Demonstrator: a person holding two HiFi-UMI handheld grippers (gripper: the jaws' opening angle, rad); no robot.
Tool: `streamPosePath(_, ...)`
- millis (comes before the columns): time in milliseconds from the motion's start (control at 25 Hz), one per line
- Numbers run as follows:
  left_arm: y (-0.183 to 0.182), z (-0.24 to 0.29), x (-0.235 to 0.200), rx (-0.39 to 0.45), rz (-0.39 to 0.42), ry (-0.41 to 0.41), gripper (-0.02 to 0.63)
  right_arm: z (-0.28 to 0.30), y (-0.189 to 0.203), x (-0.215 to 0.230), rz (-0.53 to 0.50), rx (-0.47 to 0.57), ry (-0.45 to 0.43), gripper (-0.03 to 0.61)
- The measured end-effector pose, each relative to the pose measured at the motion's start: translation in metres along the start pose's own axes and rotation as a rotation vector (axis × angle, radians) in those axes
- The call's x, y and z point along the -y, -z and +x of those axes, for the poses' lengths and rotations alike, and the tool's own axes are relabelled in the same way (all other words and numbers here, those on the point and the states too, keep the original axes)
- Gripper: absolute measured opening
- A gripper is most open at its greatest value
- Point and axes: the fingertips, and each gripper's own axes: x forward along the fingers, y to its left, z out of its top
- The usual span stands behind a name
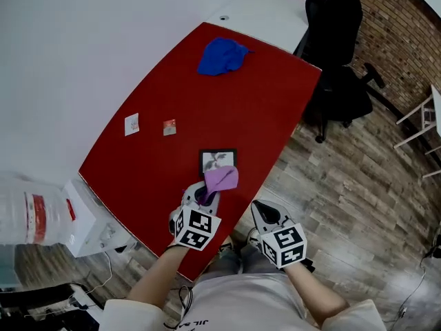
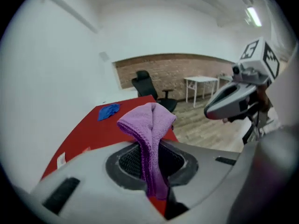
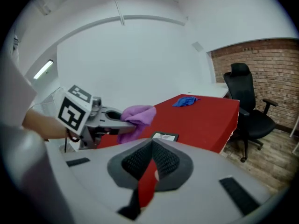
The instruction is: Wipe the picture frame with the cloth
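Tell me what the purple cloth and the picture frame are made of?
The cloth looks like soft microfibre or terry, matte purple. Its surface shows a fuzzy, looped weave, and it droops in limp folds. The frame has a thin, dark rim around a pale picture. It might be plastic or painted wood, but it is too small here to tell which.

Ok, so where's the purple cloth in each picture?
Head view: the purple cloth is low in the middle, pinched in the left gripper, right by the picture frame.
Left gripper view: it is dead centre, sticking up between the shut jaws.
Right gripper view: it is left of centre, held by the other gripper.
Shared landmark: the blue cloth at the far end of the red table.
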Motion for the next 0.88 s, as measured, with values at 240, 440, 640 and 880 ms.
streamPosePath(240, 0.016, -0.085, 0.026, 0.138, -0.38, -0.16, 0.057, -0.028, 0.002, -0.027, -0.035, -0.008, -0.01, 0.003)
streamPosePath(440, 0.022, -0.12, 0.035, 0.203, -0.489, -0.249, 0.057, -0.042, 0.003, -0.043, -0.044, 0.0, -0.004, 0.003)
streamPosePath(640, 0.021, -0.134, 0.029, 0.237, -0.518, -0.3, 0.057, -0.047, 0.001, -0.049, -0.036, 0.01, 0.013, 0.003)
streamPosePath(880, 0.023, -0.133, 0.031, 0.237, -0.516, -0.3, 0.057, -0.046, -0.002, -0.054, -0.033, 0.019, 0.01, 0.003)
